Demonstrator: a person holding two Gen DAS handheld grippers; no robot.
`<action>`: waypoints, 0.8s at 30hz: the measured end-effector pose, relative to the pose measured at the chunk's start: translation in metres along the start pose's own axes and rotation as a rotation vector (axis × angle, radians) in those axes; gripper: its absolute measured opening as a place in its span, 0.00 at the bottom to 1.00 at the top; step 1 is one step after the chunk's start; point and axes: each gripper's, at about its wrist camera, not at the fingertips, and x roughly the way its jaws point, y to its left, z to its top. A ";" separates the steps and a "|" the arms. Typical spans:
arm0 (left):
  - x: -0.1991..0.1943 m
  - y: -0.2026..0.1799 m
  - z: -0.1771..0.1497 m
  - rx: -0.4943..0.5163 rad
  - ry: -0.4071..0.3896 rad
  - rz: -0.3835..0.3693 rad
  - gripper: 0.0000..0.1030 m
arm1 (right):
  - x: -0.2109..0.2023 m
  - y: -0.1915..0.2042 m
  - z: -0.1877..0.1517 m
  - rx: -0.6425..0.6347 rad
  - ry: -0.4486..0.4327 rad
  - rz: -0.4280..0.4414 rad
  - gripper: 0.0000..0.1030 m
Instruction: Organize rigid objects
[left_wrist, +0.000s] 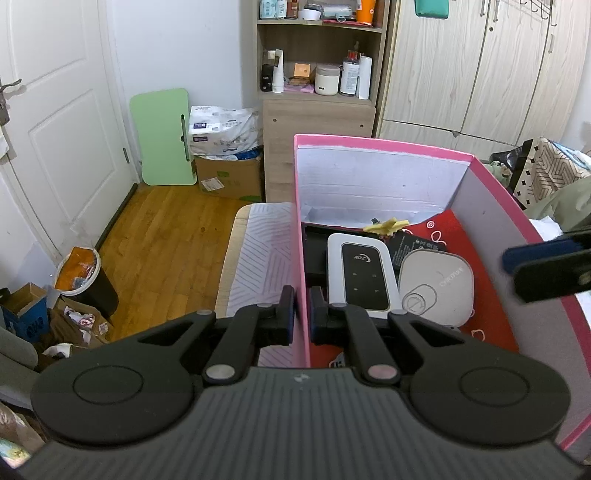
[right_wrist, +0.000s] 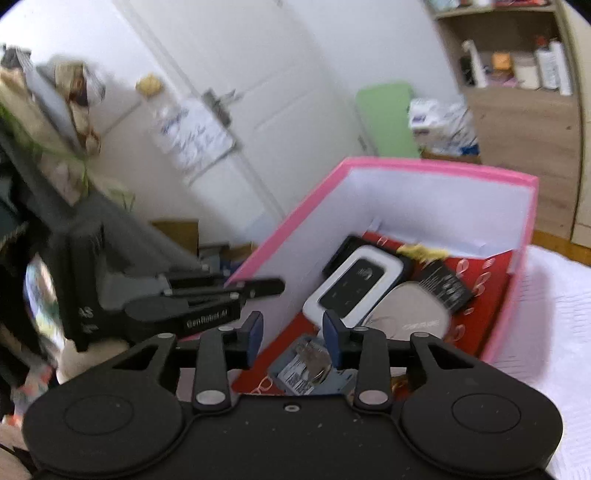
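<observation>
The left gripper (left_wrist: 301, 312) clamps the left wall of the pink box (left_wrist: 301, 236). Inside lie a white device (left_wrist: 360, 273), a grey rounded case (left_wrist: 437, 286) and a small blue packet (right_wrist: 310, 373), beneath the right gripper (right_wrist: 293, 334), whose jaws stand apart, empty.

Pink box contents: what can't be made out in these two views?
- Left wrist view: the near floor of the pink box is hidden behind the left claw, shut on the box wall.
- Right wrist view: the blister pack label is blurred, partly behind the right claw.
- Both views: the yellow scrap is too small to identify.
</observation>
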 end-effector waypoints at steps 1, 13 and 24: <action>0.000 0.001 0.000 -0.006 0.000 -0.004 0.07 | -0.009 0.000 -0.004 0.005 -0.029 -0.011 0.46; -0.002 -0.011 0.001 0.055 -0.019 0.068 0.07 | -0.071 0.015 -0.039 0.005 -0.154 -0.158 0.52; -0.002 -0.015 0.003 0.094 -0.002 0.087 0.07 | -0.070 0.015 -0.053 0.006 -0.144 -0.315 0.53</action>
